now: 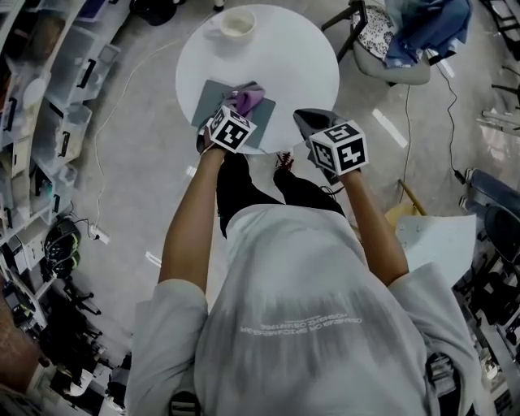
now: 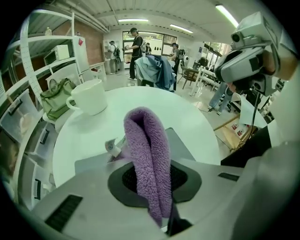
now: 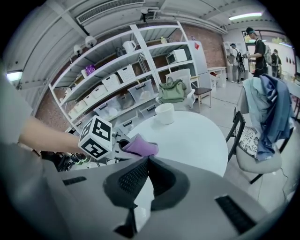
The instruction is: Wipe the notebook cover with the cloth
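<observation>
A grey notebook (image 1: 213,97) lies at the near edge of the round white table (image 1: 301,57). My left gripper (image 1: 237,112) hangs over the notebook, shut on a folded purple cloth (image 1: 248,99). In the left gripper view the cloth (image 2: 146,150) stands up between the jaws, with the notebook (image 2: 180,143) just below it. My right gripper (image 1: 307,120) hovers at the table's near right edge, off the notebook, shut with nothing in it. The right gripper view shows its pads meeting at the tip (image 3: 148,161), with the left gripper's cube (image 3: 96,137) and the cloth (image 3: 139,146) beyond them.
A white cup (image 1: 237,24) stands at the table's far side. To the far right of the table a chair (image 1: 406,49) holds a blue jacket. Shelves with bins (image 1: 49,106) line the left wall. People (image 2: 136,47) stand far off across the room.
</observation>
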`<act>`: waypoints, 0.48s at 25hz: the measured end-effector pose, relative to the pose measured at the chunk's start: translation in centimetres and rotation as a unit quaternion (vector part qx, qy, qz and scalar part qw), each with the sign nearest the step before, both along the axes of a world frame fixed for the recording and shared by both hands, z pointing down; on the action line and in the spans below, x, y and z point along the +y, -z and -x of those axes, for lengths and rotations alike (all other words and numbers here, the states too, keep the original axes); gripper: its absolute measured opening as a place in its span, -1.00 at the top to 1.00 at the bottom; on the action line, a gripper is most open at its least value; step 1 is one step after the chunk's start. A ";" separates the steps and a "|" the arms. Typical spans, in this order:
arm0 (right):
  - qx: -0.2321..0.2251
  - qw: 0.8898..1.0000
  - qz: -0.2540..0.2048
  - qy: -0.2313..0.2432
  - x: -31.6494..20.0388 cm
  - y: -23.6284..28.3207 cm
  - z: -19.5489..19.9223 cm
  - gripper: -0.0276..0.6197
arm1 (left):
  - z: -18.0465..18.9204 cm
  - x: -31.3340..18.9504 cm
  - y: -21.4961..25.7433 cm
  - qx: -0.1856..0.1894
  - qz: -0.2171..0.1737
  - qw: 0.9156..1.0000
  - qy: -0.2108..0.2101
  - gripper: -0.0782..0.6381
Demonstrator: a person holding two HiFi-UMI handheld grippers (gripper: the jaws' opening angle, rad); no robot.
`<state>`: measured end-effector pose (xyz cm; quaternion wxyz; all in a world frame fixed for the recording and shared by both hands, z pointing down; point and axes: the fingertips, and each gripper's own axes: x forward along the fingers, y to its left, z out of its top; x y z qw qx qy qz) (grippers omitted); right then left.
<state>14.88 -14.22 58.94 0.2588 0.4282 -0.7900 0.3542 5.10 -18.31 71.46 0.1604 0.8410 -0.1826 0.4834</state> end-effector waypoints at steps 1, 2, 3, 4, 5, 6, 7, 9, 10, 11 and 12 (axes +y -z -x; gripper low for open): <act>0.000 1.000 0.002 0.000 0.2 -0.2 -0.1 0.91 | 0.0 0.2 0.0 -0.002 0.002 1.000 -0.005 0.63; 0.000 1.000 0.004 0.000 0.3 -0.3 0.0 0.91 | 0.0 0.4 0.0 -0.003 0.003 1.000 -0.007 0.63; 0.000 1.000 0.005 0.001 0.4 -0.3 0.1 0.91 | 0.1 0.6 0.0 -0.003 0.001 1.000 -0.006 0.63; 0.000 1.000 0.005 0.002 0.5 -0.3 0.2 0.91 | 0.2 0.7 0.0 -0.002 -0.002 1.000 -0.001 0.63; -0.001 1.000 0.005 0.003 0.5 -0.3 0.4 0.91 | 0.4 0.9 0.0 0.000 -0.006 1.000 0.005 0.63; -0.002 1.000 0.004 0.005 0.6 -0.4 0.6 0.91 | 0.5 1.1 -0.1 0.001 -0.008 1.000 0.012 0.63; -0.003 1.000 0.004 0.007 0.6 -0.4 0.7 0.91 | 0.6 1.4 -0.1 0.002 -0.009 1.000 0.018 0.63; -0.004 1.000 0.005 0.014 0.8 -0.4 0.8 0.91 | 0.6 2.0 -0.2 0.002 -0.007 1.000 0.022 0.63; -0.004 1.000 0.005 0.019 0.9 -0.4 0.9 0.91 | 0.7 2.3 -0.1 0.001 -0.004 1.000 0.022 0.63; -0.003 1.000 0.006 0.024 1.0 -0.5 1.1 0.91 | 0.9 2.7 -0.1 0.001 0.000 1.000 0.024 0.63; -0.002 1.000 0.006 0.029 1.1 -0.5 1.3 0.91 | 1.2 3.1 -0.1 0.001 0.005 1.000 0.027 0.63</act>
